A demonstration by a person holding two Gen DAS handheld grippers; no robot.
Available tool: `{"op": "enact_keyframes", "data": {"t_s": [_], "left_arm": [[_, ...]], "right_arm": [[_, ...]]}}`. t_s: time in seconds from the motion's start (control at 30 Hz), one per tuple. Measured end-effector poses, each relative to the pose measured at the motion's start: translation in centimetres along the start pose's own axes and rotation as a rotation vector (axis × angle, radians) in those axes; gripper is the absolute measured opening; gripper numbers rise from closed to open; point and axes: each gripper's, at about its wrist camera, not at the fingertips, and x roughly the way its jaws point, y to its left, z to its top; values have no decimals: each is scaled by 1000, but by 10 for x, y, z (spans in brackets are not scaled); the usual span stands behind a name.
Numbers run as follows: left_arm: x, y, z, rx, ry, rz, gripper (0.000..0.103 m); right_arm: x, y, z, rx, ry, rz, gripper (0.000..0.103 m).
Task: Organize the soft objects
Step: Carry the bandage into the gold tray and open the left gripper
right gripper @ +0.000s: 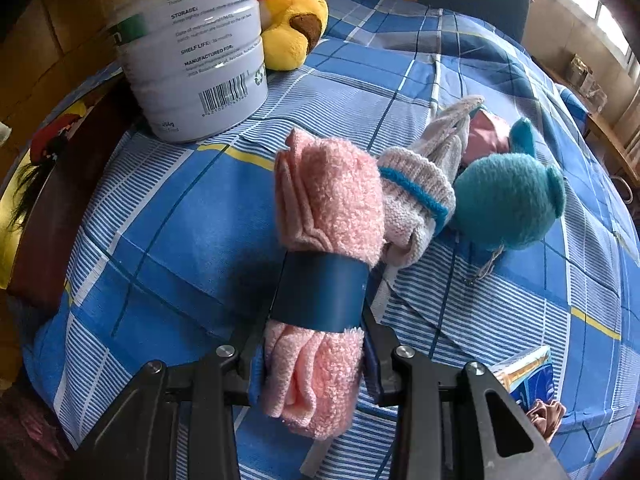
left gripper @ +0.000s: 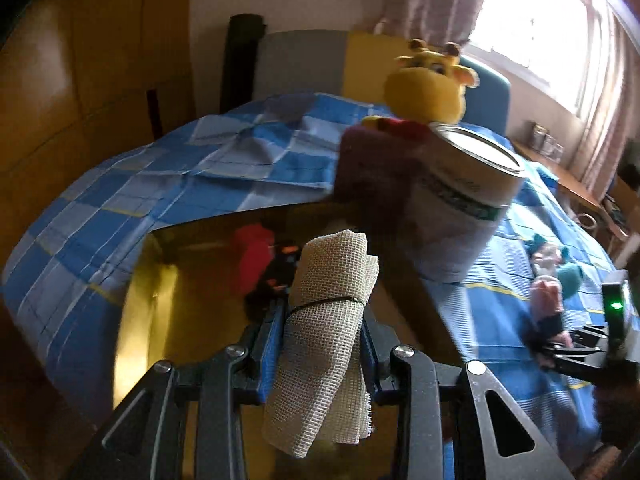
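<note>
A: Currently, what do we hold?
B: Our left gripper (left gripper: 326, 344) clamps the mesh roll (left gripper: 326, 328) above the box (left gripper: 160, 280); our right gripper (right gripper: 316, 356) clamps the pink towel (right gripper: 328, 216) over the bed (right gripper: 160, 216).
A: Next?
B: Probably lower the roll and release it inside.

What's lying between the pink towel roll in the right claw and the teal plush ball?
In the right wrist view, a grey knitted sock with a blue stripe lies between the pink towel roll and the teal plush ball.
</note>
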Motion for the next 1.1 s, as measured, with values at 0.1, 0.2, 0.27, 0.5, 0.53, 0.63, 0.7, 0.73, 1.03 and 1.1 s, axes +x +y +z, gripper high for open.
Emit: {"op": "enact_keyframes", "data": {"t_s": [0.1, 0.2, 0.27, 0.5, 0.53, 0.63, 0.7, 0.73, 1.03, 1.1], "left_arm": [[3, 13, -3, -20, 10, 24, 35], [9, 26, -5, -52, 31, 36, 35], [14, 35, -5, -76, 45, 36, 35], [46, 88, 2, -273, 166, -3, 35], [50, 94, 6, -294, 180, -10, 35], [62, 106, 16, -339, 204, -30, 35], [71, 110, 24, -332, 201, 3, 36], [76, 111, 27, -328, 206, 10, 36], [130, 109, 37, -319, 272, 52, 43], [134, 109, 37, -315, 275, 54, 56]], "right_arm": [[0, 2, -1, -11, -9, -6, 37], [-1, 6, -3, -30, -17, -21, 37], [-1, 7, -3, -34, -18, -26, 37], [-2, 7, -3, -36, -17, -26, 37], [-2, 7, -3, -36, -16, -26, 37], [-3, 7, -4, -44, -15, -33, 37], [-2, 7, -2, -51, -15, -38, 37], [-2, 7, -2, -54, -14, -39, 37], [-4, 9, -4, -65, -13, -48, 37], [-4, 9, -4, -63, -12, -46, 37]]}}
